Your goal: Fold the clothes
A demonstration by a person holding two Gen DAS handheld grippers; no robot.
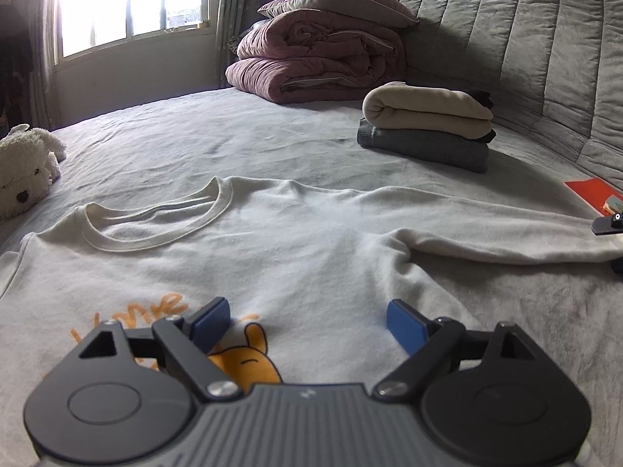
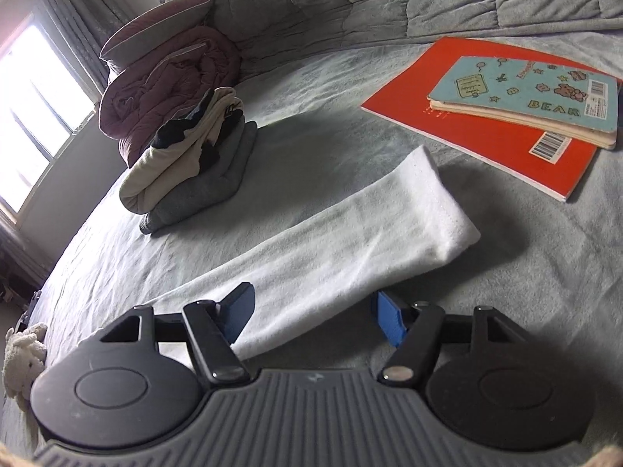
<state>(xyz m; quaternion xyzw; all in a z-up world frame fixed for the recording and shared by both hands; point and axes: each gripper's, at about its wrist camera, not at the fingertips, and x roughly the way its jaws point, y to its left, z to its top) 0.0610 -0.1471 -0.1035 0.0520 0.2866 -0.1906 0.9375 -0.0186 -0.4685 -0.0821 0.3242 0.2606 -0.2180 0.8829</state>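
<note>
Grey bedsheet is covering the bed beneath a bright window. Left gripper is hovering wide open, empty, over the white long-sleeved sweatshirt lying flat. Right gripper is hovering equally open, straddling its outstretched sleeve. Folded clothes stack and orange notebook are lying beyond.

The left gripper is held low and level, its blue-padded fingers spread wide with nothing clamped between them. The right gripper is likewise held low, its blue pads set well apart and closed on nothing. Its dark tip is glimpsed at the left wrist view's right edge.
</note>
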